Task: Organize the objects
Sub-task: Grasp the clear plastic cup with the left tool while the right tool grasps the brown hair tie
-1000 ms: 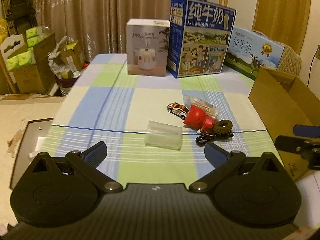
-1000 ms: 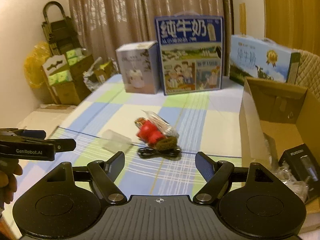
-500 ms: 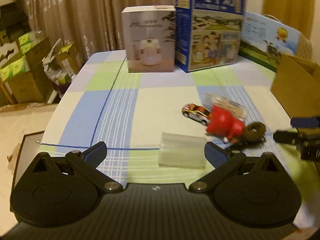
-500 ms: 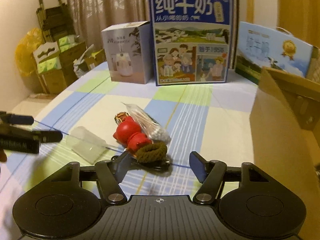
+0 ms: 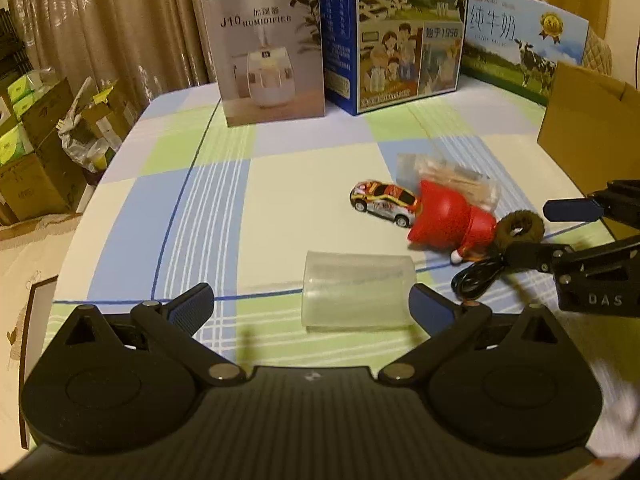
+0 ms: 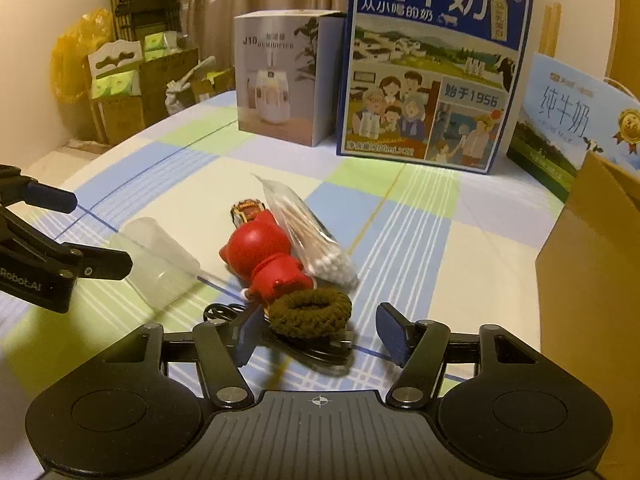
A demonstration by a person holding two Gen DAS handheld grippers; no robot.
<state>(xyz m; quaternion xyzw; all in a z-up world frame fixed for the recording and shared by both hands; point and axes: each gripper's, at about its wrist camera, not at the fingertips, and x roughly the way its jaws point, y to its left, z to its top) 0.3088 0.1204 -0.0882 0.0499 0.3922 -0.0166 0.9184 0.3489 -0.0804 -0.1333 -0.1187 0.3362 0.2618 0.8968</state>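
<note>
A clear plastic cup (image 5: 356,292) (image 6: 160,256) lies on its side on the checked cloth. My left gripper (image 5: 312,304) (image 6: 82,232) is open, with the cup between its fingers, close to the right one. Beside the cup sit a toy car (image 5: 384,202) (image 6: 248,210), a red figure (image 5: 448,222) (image 6: 264,256), a bag of cotton swabs (image 5: 452,178) (image 6: 316,240), a brown hair tie (image 5: 520,226) (image 6: 308,312) and a black cable (image 5: 476,276) (image 6: 316,350). My right gripper (image 6: 320,332) (image 5: 550,234) is open, its fingers on either side of the hair tie and cable.
An open cardboard box (image 5: 588,128) (image 6: 592,280) stands at the table's right edge. A humidifier box (image 5: 272,52), an upright blue milk carton (image 5: 400,40) and a lying milk box (image 5: 524,40) line the back. Cartons crowd the floor at left (image 5: 36,160).
Both grippers have moved forward and down toward the pile. The left one has closed in on the cup, the right one on the hair tie and cable. Both stay open.
</note>
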